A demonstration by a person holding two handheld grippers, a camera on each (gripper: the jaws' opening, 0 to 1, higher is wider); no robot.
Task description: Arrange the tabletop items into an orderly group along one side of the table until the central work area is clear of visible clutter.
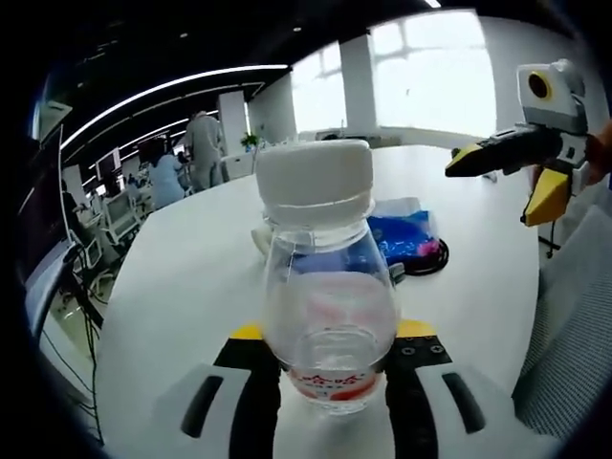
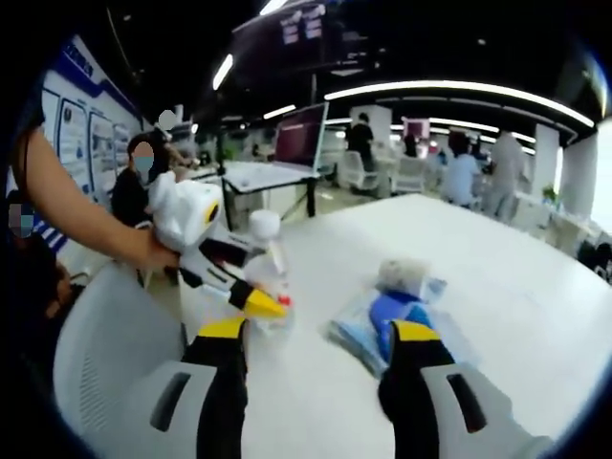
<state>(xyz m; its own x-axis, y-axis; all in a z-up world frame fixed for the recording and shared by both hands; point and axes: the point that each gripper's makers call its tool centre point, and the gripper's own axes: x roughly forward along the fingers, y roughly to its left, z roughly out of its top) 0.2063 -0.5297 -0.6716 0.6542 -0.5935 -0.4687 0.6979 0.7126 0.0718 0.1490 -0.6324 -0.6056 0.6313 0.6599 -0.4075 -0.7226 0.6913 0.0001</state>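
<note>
Clear plastic bottle (image 1: 328, 287), white-capped, upright, is sitting clamped between the left gripper (image 1: 330, 378) jaws above the white table (image 1: 191, 277). Right gripper view: right gripper (image 2: 316, 349) is hanging open, jaws apart, blue packet (image 2: 382, 320) lying between them beyond their tips.

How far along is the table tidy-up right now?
In hand: the left tool is shut on the clear bottle, with its white cap on. Nothing looks grouped along a side yet. Left: the blue packet and the white wad beside it sit out on the white table. The right tool is open, holding nothing.
</note>
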